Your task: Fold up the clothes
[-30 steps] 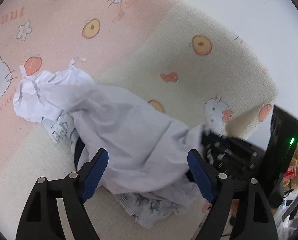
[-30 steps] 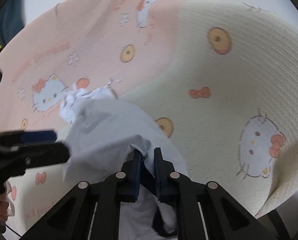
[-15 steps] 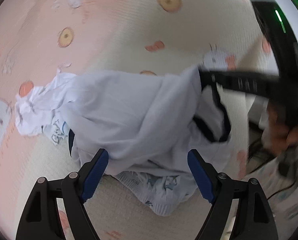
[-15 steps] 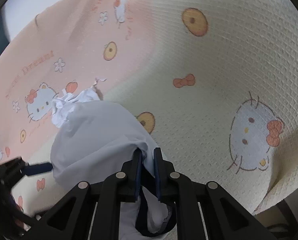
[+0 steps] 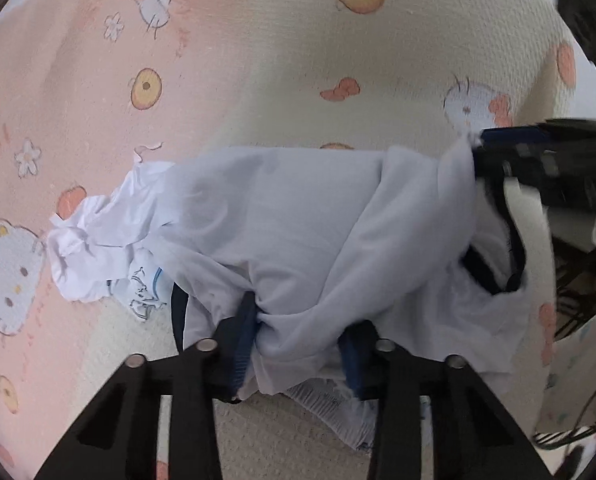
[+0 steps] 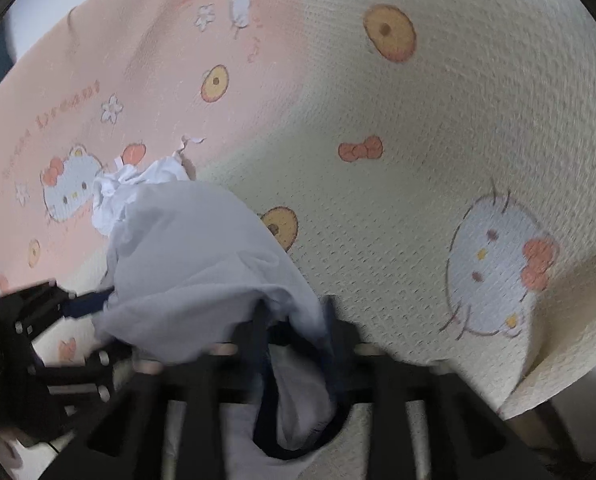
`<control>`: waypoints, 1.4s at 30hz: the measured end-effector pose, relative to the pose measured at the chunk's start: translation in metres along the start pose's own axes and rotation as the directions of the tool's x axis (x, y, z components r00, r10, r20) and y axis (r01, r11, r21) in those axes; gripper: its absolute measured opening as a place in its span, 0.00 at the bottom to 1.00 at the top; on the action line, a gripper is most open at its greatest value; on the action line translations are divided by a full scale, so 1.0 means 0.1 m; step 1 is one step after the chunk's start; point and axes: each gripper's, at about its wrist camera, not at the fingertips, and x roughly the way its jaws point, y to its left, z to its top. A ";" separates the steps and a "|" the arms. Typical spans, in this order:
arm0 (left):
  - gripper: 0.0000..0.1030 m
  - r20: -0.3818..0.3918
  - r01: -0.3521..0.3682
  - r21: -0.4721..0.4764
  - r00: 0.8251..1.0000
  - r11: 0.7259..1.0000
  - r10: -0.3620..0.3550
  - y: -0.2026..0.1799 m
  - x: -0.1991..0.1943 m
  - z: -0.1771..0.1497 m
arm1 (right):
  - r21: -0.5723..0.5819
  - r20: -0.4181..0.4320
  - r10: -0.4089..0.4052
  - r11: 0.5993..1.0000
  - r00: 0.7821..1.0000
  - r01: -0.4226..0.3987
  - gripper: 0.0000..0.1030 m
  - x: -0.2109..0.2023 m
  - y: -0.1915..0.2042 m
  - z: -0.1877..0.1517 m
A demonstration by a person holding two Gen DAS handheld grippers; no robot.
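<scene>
The pale blue shirt (image 5: 298, 232) lies bunched on a pink and cream blanket (image 5: 258, 60) with cat faces on it. One fold of it sits between the fingers of the left gripper (image 5: 298, 344), which have just been closing and now pinch it. Its dark neck band (image 6: 294, 436) hangs between the fingers of the right gripper (image 6: 294, 328), which have just been opening and are let go now. A crumpled white cloth (image 5: 98, 240) lies past the left fingers, touching the shirt's far end.
</scene>
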 end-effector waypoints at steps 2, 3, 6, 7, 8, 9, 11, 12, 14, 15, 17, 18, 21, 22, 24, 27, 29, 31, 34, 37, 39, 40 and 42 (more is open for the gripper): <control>0.27 0.001 0.024 -0.038 1.000 0.999 -0.024 0.06 -0.03 0.03 | -0.074 0.037 -0.027 0.997 0.999 0.030 0.64 -0.08 0.09 -0.02; 0.27 -0.002 0.036 -0.051 0.999 0.998 -0.037 0.08 -0.04 0.04 | -0.115 0.055 -0.033 0.993 0.998 0.039 0.65 -0.11 0.15 -0.04; 0.26 0.003 0.059 -0.081 0.998 0.995 -0.059 0.11 -0.07 0.07 | -0.237 0.110 -0.045 0.969 0.993 0.070 0.72 -0.22 0.32 -0.10; 0.26 0.009 0.061 -0.085 0.998 0.995 -0.061 0.11 -0.10 0.07 | -0.272 0.124 -0.048 0.959 0.991 0.081 0.73 -0.25 0.37 -0.12; 0.26 0.014 0.063 -0.089 0.998 0.994 -0.062 0.12 -0.12 0.08 | -0.292 0.122 -0.053 0.953 0.991 0.087 0.73 -0.25 0.40 -0.13; 0.25 0.020 0.066 -0.093 0.998 0.993 -0.064 0.13 -0.15 0.09 | -0.311 0.118 -0.057 0.946 0.991 0.092 0.73 -0.25 0.44 -0.14; 0.25 0.031 0.079 -0.099 0.997 0.992 -0.076 0.14 -0.18 0.12 | -0.346 0.103 -0.055 0.934 0.993 0.087 0.73 -0.24 0.50 -0.15; 0.25 0.036 0.085 -0.102 0.996 0.991 -0.082 0.15 -0.20 0.14 | -0.354 0.105 -0.046 0.932 0.993 0.081 0.73 -0.26 0.52 -0.17; 0.25 0.047 0.099 -0.107 0.994 0.989 -0.094 0.17 -0.23 0.18 | -0.368 0.103 -0.035 0.927 0.994 0.071 0.73 -0.29 0.58 -0.20; 0.25 0.052 0.105 -0.110 0.994 0.988 -0.100 0.17 -0.25 0.20 | -0.372 0.101 -0.029 0.926 0.994 0.065 0.73 -0.30 0.60 -0.21; 0.25 0.065 0.135 -0.135 0.990 0.982 -0.127 0.22 -0.28 0.24 | -0.380 0.101 -0.011 0.924 0.995 0.049 0.73 -0.34 0.64 -0.25; 0.25 0.071 0.151 -0.148 0.987 0.977 -0.142 0.24 -0.29 0.27 | -0.385 0.100 -0.001 0.922 0.995 0.039 0.73 -0.35 0.66 -0.26; 0.25 0.090 0.198 -0.186 0.979 0.962 -0.184 0.29 -0.32 0.33 | -0.395 0.094 0.018 0.919 0.995 0.020 0.73 -0.36 0.70 -0.26; 0.25 0.097 0.214 -0.197 0.975 0.957 -0.198 0.30 -0.33 0.34 | -0.393 0.092 0.022 0.919 0.996 0.016 0.73 -0.36 0.71 -0.26; 0.25 0.102 0.231 -0.216 0.972 0.949 -0.213 0.32 -0.32 0.38 | -0.388 0.083 0.036 0.922 0.996 -0.001 0.73 -0.36 0.74 -0.25; 0.25 0.102 0.236 -0.215 0.970 0.948 -0.219 0.30 -0.33 0.42 | -0.384 0.076 0.066 0.923 0.995 -0.032 0.73 -0.36 0.77 -0.23; 0.25 0.101 0.246 -0.199 0.968 0.949 -0.230 0.26 -0.36 0.42 | -0.388 0.083 0.079 0.921 0.993 -0.040 0.73 -0.39 0.79 -0.24; 0.25 0.102 0.253 -0.185 0.966 0.950 -0.237 0.23 -0.39 0.44 | -0.388 0.084 0.084 0.920 0.993 -0.045 0.73 -0.37 0.82 -0.24; 0.25 0.106 0.256 -0.179 0.965 0.950 -0.240 0.22 -0.41 0.46 | -0.383 0.082 0.082 0.923 0.993 -0.044 0.73 -0.30 0.86 -0.23; 0.25 0.104 0.266 -0.193 0.963 0.944 -0.250 0.25 -0.41 0.48 | -0.377 0.105 0.029 0.926 0.994 0.012 0.73 -0.21 0.86 -0.20; 0.25 0.104 0.277 -0.202 0.960 0.939 -0.261 0.27 -0.41 0.48 | -0.354 0.097 0.042 0.935 0.994 -0.005 0.73 -0.14 0.84 -0.16; 0.25 0.107 0.283 -0.205 0.958 0.937 -0.266 0.28 -0.41 0.48 | -0.344 0.095 0.053 0.939 0.994 -0.017 0.73 -0.11 0.82 -0.12; 0.25 0.101 0.294 -0.205 0.955 0.933 -0.279 0.29 -0.40 0.47 | -0.310 0.105 0.050 0.951 0.993 -0.015 0.67 -0.06 0.79 -0.06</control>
